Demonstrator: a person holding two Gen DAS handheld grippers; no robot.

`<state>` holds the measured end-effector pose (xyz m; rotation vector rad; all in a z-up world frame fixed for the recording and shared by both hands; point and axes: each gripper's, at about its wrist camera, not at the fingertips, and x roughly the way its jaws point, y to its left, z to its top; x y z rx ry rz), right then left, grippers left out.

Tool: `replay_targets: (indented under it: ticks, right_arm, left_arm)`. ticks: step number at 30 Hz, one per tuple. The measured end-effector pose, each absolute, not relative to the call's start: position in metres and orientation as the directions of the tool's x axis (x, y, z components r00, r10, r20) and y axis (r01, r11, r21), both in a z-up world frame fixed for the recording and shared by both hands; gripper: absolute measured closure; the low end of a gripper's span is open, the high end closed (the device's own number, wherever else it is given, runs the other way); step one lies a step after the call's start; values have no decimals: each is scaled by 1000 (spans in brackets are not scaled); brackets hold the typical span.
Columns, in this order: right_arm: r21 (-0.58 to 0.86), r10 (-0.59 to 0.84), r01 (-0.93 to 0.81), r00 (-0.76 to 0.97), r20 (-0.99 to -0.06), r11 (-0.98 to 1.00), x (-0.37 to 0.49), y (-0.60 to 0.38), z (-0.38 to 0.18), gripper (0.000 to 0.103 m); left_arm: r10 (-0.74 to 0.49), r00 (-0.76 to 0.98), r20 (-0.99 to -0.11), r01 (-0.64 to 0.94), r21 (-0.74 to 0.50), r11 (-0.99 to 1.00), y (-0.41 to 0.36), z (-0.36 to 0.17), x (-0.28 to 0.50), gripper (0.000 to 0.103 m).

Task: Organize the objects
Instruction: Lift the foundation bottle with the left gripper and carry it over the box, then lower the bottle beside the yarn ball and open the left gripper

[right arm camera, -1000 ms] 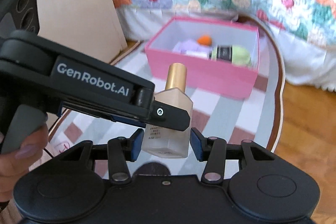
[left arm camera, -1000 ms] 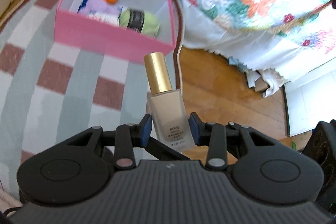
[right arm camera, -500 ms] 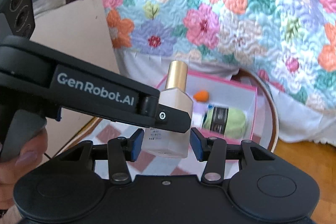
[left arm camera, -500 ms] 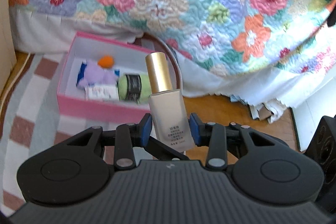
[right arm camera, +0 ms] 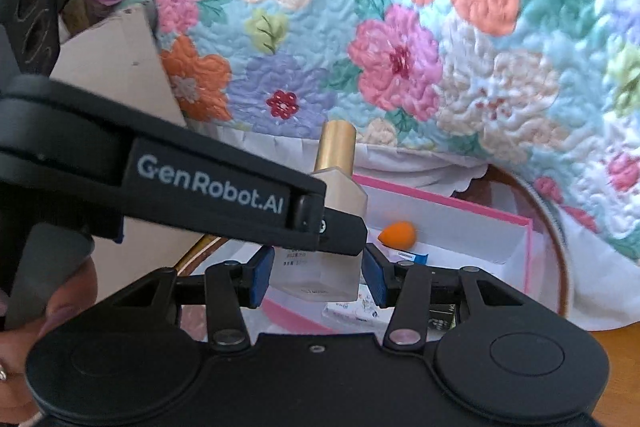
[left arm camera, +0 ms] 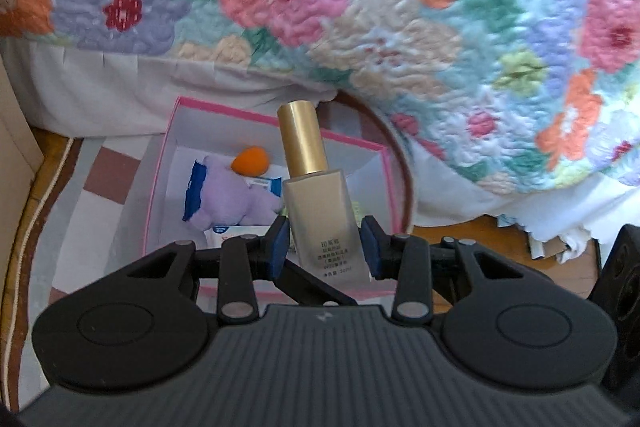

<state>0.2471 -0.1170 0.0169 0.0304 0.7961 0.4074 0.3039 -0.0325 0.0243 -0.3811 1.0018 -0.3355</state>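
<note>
A: Now, confirm grip status on both units.

B: The left gripper point(left arm camera: 325, 250) pinches the foundation bottle point(left arm camera: 318, 217) by its frosted body, gold cap up. The right gripper point(right arm camera: 318, 277) clamps the bottle's base at a right angle to the left one. Both sets of pads press the glass.

A: What has changed?

B: A second ago the pink box point(left arm camera: 160, 183) sat well ahead on the striped rug point(left arm camera: 100, 195), with the bottle short of it. The box now lies directly under and behind the bottle, close against the floral quilt point(left arm camera: 400, 7). Grip is unchanged.

A: Meaning for the task?

B: Transport is probably nearly done. The box already holds a purple plush point(left arm camera: 232, 195), an orange sponge point(left arm camera: 250, 160) and packets. Judged next step: lower the bottle into free space, then release.
</note>
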Motion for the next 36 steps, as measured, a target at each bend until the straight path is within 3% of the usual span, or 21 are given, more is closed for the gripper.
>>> replay_targets:
  ticks: [15, 28, 36]
  right_arm:
    - [340, 392, -199, 544, -742, 919, 309, -154, -101, 50]
    - [417, 403, -82, 480, -780, 905, 332, -179, -141, 50]
    - [386, 382, -85, 445, -810, 919, 322, -174, -141, 51]
  left_arm:
    - [-468, 371, -802, 81, -474, 877, -63, -92, 371, 67]
    - [-463, 315, -829, 97, -457, 884, -85, -126, 393, 66]
    - [-465, 266, -844, 37, -474, 880, -87, -129, 385, 68]
